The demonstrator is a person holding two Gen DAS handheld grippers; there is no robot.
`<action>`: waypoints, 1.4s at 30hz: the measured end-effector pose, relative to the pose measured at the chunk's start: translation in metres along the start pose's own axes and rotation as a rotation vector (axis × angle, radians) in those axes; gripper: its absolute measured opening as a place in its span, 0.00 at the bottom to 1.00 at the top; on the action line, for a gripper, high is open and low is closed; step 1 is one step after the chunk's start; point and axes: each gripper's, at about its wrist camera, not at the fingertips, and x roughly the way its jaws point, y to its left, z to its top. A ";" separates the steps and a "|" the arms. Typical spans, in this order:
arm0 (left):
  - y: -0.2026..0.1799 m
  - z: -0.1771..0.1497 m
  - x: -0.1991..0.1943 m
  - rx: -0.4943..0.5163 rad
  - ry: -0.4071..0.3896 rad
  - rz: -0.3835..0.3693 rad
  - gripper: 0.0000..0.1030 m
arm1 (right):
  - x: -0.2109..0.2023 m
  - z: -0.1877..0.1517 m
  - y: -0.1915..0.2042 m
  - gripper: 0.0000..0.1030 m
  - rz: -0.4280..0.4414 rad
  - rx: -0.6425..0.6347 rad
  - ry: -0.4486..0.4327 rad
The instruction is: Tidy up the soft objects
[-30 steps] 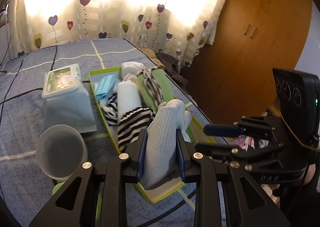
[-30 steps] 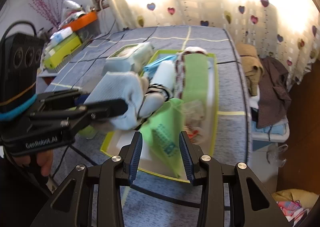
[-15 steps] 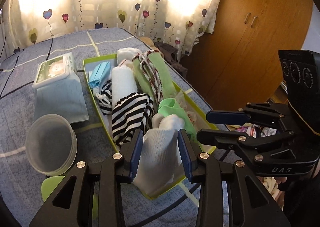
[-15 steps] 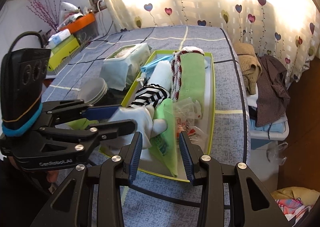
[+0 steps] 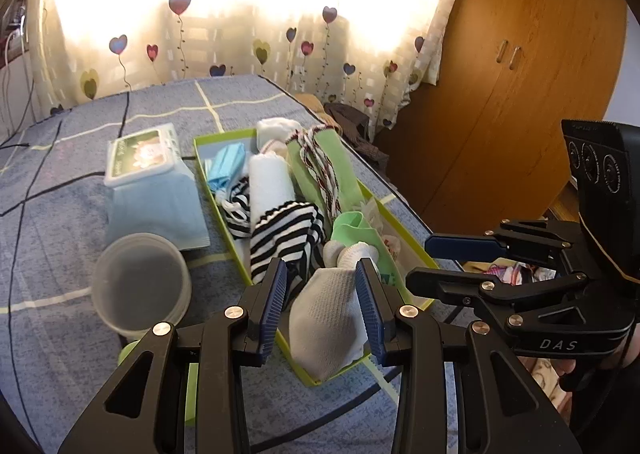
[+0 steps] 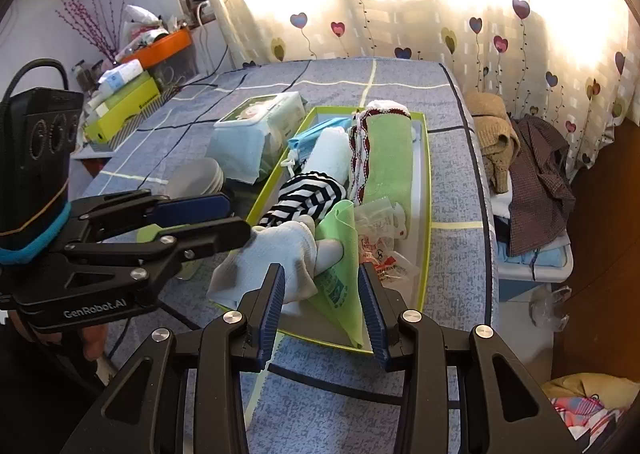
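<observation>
A lime-rimmed tray on the bed holds a green rolled cloth, a white towel roll, a striped sock, a blue mask and a green packet. My left gripper stands around a grey-white sock that lies at the tray's near end; its jaws have widened, with a gap on the left side. It shows at the left in the right wrist view. My right gripper is open and empty, over the green packet.
A wet-wipes pack and a clear plastic lid lie left of the tray. A wooden wardrobe stands right of the bed. Clothes are piled past the bed's right edge. A cluttered shelf is at far left.
My left gripper lowered the grey-white sock into the tray's near end and its jaws widened. My right gripper let the green packet settle in the tray and drew back slightly.
</observation>
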 end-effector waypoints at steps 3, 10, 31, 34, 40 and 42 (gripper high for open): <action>-0.001 -0.001 -0.003 0.009 -0.010 0.021 0.36 | -0.003 -0.001 0.002 0.36 -0.006 0.002 -0.007; -0.003 -0.006 0.012 0.010 0.039 0.066 0.36 | -0.006 -0.005 0.004 0.36 -0.007 0.003 -0.006; -0.010 -0.008 -0.039 -0.024 -0.031 0.140 0.36 | -0.026 -0.010 0.027 0.53 -0.102 -0.006 -0.061; -0.010 -0.009 -0.045 -0.026 -0.036 0.161 0.36 | -0.026 -0.009 0.033 0.53 -0.106 -0.017 -0.067; -0.010 -0.012 -0.052 -0.039 -0.040 0.170 0.36 | -0.027 -0.011 0.043 0.53 -0.109 -0.029 -0.073; -0.009 -0.013 -0.053 -0.047 -0.041 0.165 0.36 | -0.026 -0.012 0.046 0.53 -0.108 -0.033 -0.074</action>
